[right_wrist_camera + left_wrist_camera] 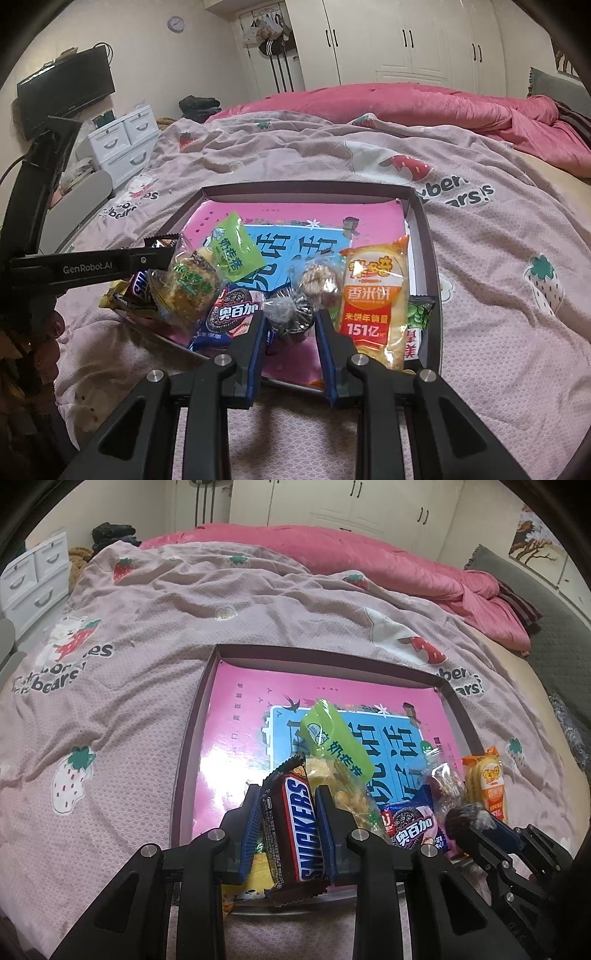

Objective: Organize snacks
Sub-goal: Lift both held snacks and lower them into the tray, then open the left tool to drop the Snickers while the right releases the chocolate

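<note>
My left gripper (286, 805) is shut on a Snickers bar (293, 830) and holds it over the near edge of the box lid tray (192, 716) on the bed. My right gripper (290, 321) is shut on a clear-wrapped dark round snack (290, 314) above the tray (424, 236). Beside it lie a green-topped snack bag (234, 251), a crumbly cake in clear wrap (188, 288), a blue Oreo-style pack (227, 317), a round brown wrapped snack (319, 282), an orange rice-cracker pack (373, 295) and a green pack (419, 317). The left gripper (162, 254) shows at the left.
The tray lies on a pink strawberry-print blanket (147, 627). A bright pink quilt (369, 557) is heaped at the back. White drawers (125, 136) and a TV (66, 88) stand left of the bed. The right gripper (476, 819) shows at the lower right of the left wrist view.
</note>
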Demonstrator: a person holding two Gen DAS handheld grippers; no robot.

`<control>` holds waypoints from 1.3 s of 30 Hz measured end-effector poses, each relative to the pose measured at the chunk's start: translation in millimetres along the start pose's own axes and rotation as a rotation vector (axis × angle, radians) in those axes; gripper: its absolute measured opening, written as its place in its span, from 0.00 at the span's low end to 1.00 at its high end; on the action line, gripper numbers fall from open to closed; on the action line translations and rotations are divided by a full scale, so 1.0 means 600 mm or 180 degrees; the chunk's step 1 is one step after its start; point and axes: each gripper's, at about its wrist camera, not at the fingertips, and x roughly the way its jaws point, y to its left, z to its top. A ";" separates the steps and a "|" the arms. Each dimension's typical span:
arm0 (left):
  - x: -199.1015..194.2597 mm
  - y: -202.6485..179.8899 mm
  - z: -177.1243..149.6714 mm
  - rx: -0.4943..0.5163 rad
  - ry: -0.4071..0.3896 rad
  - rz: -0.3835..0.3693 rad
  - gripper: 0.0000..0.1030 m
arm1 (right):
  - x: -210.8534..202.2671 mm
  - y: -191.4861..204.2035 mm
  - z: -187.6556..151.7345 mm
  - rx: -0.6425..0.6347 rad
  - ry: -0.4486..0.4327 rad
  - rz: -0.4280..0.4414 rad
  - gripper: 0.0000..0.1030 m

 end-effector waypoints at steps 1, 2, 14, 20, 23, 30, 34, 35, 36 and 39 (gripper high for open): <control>0.000 0.000 0.000 0.0002 0.0002 -0.0002 0.29 | -0.001 0.001 0.000 0.0003 -0.0006 0.0000 0.26; 0.000 0.000 0.000 0.0001 0.0003 -0.0002 0.29 | -0.001 -0.001 0.000 0.0008 -0.0005 0.0006 0.26; 0.003 -0.001 -0.001 0.0018 0.0012 -0.0005 0.29 | -0.011 -0.003 0.002 0.0059 -0.0017 0.0024 0.26; 0.005 -0.001 -0.001 0.0013 0.0020 -0.0008 0.30 | -0.021 -0.001 0.002 0.0038 -0.0087 0.0042 0.26; 0.007 -0.001 -0.001 0.0017 0.0016 -0.0009 0.30 | -0.025 -0.002 0.004 0.0056 -0.0108 0.0045 0.27; 0.003 0.001 0.001 -0.0001 -0.0001 -0.0030 0.30 | -0.033 -0.009 0.004 0.0104 -0.0142 0.0029 0.28; -0.004 0.003 0.003 -0.0015 -0.0034 -0.0035 0.30 | -0.041 -0.012 0.003 0.0129 -0.0157 0.0023 0.28; -0.006 0.004 0.003 -0.0020 -0.0047 -0.0036 0.31 | -0.046 -0.014 0.002 0.0145 -0.0168 0.0020 0.28; -0.009 0.005 0.004 -0.0029 -0.0060 -0.0037 0.33 | -0.051 -0.017 0.001 0.0161 -0.0186 0.0017 0.28; -0.014 0.007 0.006 -0.0039 -0.0076 -0.0028 0.44 | -0.059 -0.022 0.002 0.0201 -0.0207 0.0022 0.34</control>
